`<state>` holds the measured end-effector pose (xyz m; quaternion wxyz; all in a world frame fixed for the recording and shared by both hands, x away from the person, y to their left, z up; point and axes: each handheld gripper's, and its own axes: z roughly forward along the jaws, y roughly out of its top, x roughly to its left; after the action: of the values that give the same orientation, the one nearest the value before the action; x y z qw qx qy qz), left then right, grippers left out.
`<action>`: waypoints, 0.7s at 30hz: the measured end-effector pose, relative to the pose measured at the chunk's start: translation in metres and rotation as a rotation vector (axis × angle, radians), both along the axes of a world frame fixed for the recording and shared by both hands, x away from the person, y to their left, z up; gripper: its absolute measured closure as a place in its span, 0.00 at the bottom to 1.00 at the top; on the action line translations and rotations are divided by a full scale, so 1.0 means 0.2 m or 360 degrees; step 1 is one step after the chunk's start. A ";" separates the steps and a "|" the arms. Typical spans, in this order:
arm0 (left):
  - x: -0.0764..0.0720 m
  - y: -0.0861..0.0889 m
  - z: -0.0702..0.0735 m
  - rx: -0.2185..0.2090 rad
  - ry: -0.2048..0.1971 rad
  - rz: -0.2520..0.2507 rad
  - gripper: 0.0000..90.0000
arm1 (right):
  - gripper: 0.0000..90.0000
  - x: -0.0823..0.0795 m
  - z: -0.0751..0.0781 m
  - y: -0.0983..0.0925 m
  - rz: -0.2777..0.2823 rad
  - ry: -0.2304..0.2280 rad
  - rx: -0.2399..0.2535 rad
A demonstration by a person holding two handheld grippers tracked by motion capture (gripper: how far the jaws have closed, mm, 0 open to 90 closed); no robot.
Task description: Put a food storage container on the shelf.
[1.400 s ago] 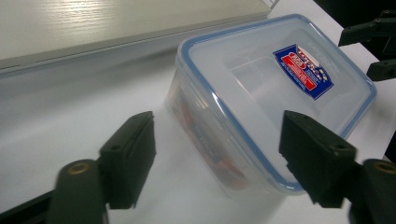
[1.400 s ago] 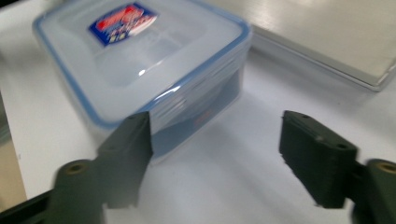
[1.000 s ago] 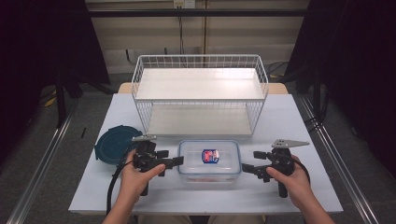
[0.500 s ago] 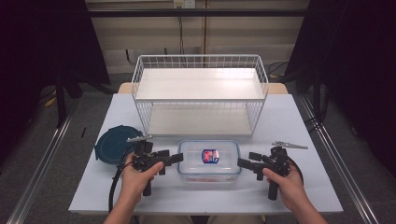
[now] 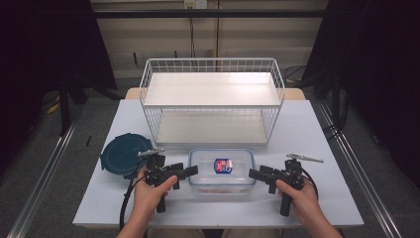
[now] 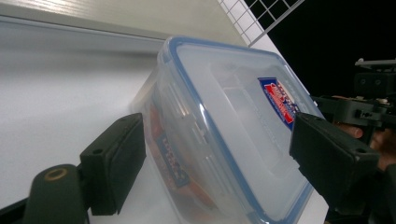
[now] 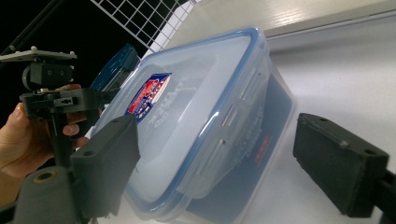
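Observation:
A clear plastic container [image 5: 221,168] with a blue-rimmed lid and a red and blue label lies near the table's front edge. My left gripper [image 5: 190,171] is level at the container's left end. In the left gripper view the container [image 6: 224,107] lies between the jaws of the left gripper [image 6: 219,154], which stand wide with gaps beside them. My right gripper [image 5: 252,173] points at the container's right end. Its jaws have just been closing a little. In the right gripper view that end of the container [image 7: 196,102] sits between the jaws of the right gripper [image 7: 219,149], with the pads off it.
A white wire rack [image 5: 213,89] with two shelves stands behind the container. A dark teal round lid [image 5: 121,153] lies left of my left hand. The table [image 5: 322,134] has bare room at the right and along the front.
My right gripper has edged left toward the container's right end. The left gripper and the container have stayed put.

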<state>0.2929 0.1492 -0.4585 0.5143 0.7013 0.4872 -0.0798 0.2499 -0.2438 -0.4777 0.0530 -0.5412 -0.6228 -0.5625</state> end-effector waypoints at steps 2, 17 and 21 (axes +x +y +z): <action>0.00 -0.01 0.00 0.0001 0.0004 -0.0001 0.21 | 0.18 0.00 0.00 0.00 -0.0001 0.0000 -0.0010; -0.01 -0.04 -0.03 0.0038 -0.0003 -0.0007 0.26 | 0.36 -0.01 -0.01 0.01 -0.0005 -0.0010 -0.0044; -0.01 -0.04 -0.03 0.0049 0.0001 -0.0011 0.25 | 0.37 -0.01 -0.01 0.01 -0.0034 -0.0028 -0.0035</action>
<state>0.2910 0.1412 -0.4643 0.5030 0.7107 0.4862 -0.0744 0.2482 -0.2423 -0.4805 0.0357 -0.5433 -0.6236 -0.5610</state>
